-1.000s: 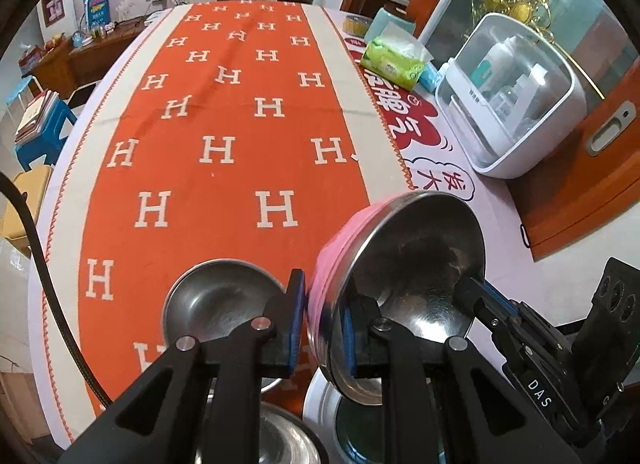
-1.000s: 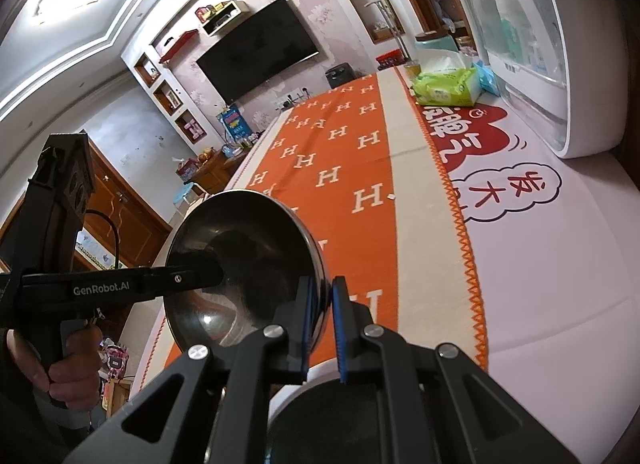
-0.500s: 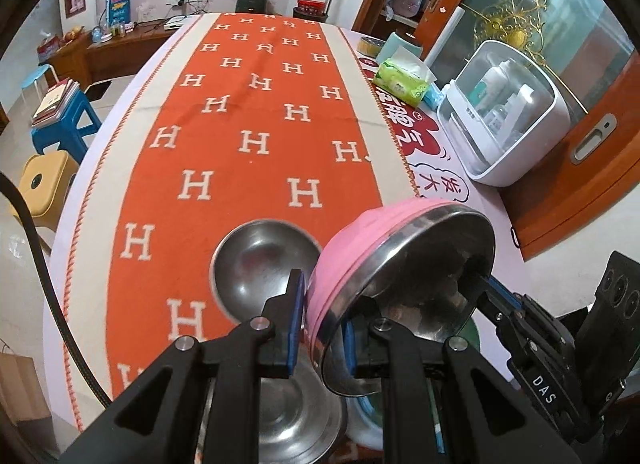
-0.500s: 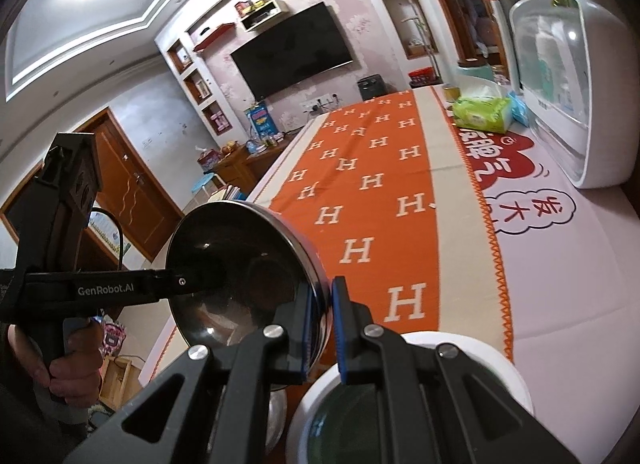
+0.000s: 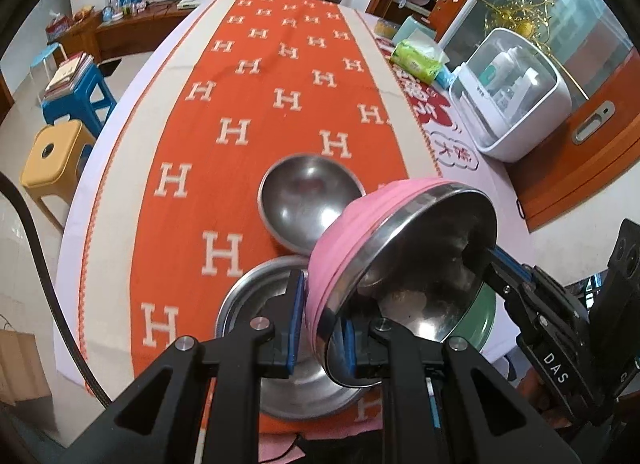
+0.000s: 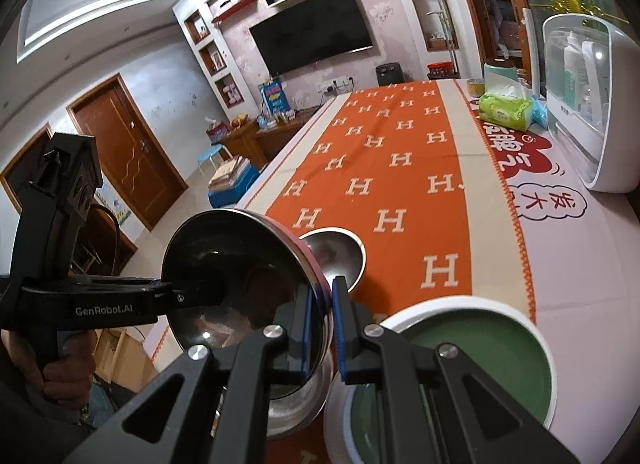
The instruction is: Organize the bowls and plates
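Observation:
A pink bowl with a steel lining hangs tilted above the table's near end, held by its rim from two sides. My left gripper is shut on the near rim. My right gripper is shut on the opposite rim, and its fingers reach in from the right in the left wrist view. The bowl's dark inside faces the right wrist camera. Under it sit a wide steel bowl, a smaller steel bowl farther out, and a green plate with a white rim.
An orange runner with white H marks covers the long table. A white lidded box with bottles and a green wipes pack stand along the right side. Yellow and blue stools are on the floor at left.
Both grippers have carried the pink bowl back toward the table's near end. The steel bowls and the green plate have come further into view beneath it. Both grips stayed shut.

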### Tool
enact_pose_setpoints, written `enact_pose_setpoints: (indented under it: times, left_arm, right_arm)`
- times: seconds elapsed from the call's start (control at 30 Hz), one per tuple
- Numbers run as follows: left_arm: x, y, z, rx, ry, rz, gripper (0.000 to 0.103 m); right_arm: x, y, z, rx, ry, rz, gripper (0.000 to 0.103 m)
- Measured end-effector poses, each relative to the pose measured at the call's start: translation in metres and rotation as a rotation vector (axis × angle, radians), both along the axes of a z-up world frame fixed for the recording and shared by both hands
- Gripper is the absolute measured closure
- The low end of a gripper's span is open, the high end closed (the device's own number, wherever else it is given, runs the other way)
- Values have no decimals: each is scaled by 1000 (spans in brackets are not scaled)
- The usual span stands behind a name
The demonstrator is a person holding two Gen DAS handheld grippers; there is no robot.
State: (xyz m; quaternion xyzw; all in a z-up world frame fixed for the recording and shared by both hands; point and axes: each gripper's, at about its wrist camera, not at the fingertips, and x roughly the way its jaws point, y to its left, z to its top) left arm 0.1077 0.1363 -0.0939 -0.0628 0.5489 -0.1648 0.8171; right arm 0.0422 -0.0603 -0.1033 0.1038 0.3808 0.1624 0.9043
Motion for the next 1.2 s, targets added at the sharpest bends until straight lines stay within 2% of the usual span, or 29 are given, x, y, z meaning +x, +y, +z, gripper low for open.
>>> enact_pose_setpoints:
  times: [0.43,0.7,1.2]
  left_arm:
    - [-20,23,-36,42,119,8,89]
    - [-18,30,-57,52,194,16,88]
    - [-12,30,-69,86,242,-10,85]
  right_arm:
    - [-9,39,-17,-83,105,82,93]
    - [-5,54,-34,-146,182,123,93]
    - [5,66,-47,-202,238,144,91]
